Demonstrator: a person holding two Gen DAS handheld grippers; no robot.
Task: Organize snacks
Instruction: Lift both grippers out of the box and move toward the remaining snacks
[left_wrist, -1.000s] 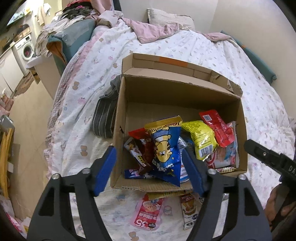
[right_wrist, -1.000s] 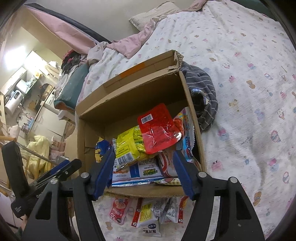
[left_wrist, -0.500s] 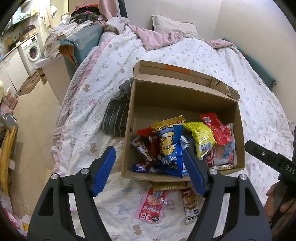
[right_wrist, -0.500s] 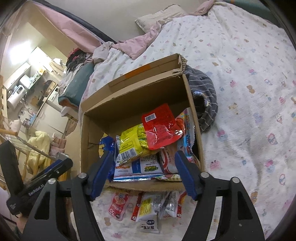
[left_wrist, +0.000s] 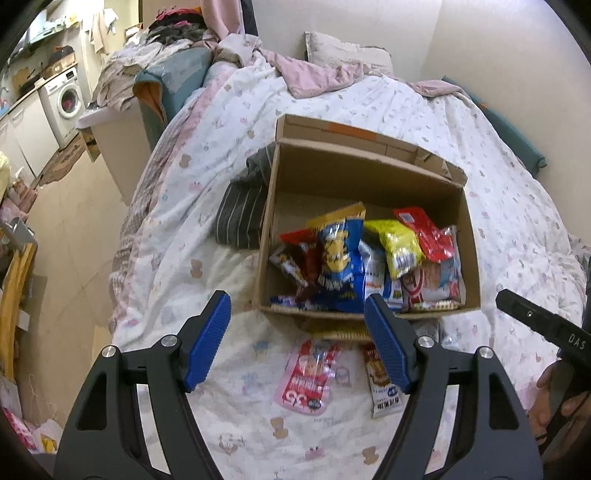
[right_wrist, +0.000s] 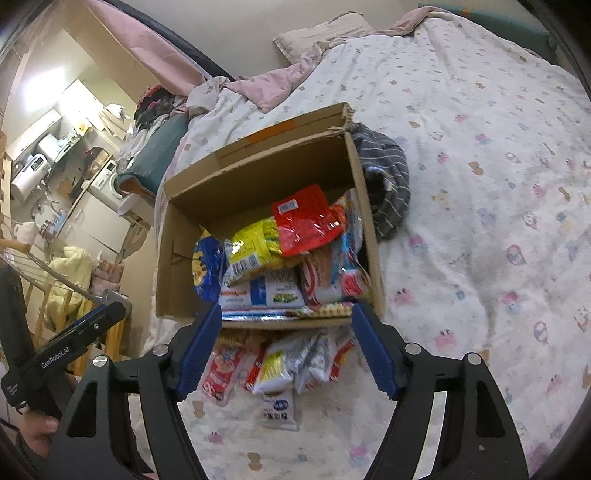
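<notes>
An open cardboard box (left_wrist: 369, 177) lies on the bed, holding several snack packets. Among them are a blue one (left_wrist: 338, 266), a yellow one (left_wrist: 400, 243) and a red one (left_wrist: 424, 232). My left gripper (left_wrist: 295, 306) hangs open before the box's near edge, holding nothing. On the quilt below it lie a pink packet (left_wrist: 310, 373) and a brown-and-white sachet (left_wrist: 382, 384). My right gripper (right_wrist: 286, 310) is open and empty too, in front of the same box (right_wrist: 258, 173). A heap of loose packets (right_wrist: 295, 362) lies just beneath its fingers.
A grey striped garment (left_wrist: 240, 214) is bunched against the box's side. The bed drops off to the floor (left_wrist: 66, 229) on the left. A pillow (left_wrist: 343, 51) and pink blanket lie at the head. The other gripper's black handle (left_wrist: 535, 325) shows at the right edge.
Both grippers have pulled back from the box, so it looks smaller and more loose packets on the quilt show. The right jaws stand a little wider.
</notes>
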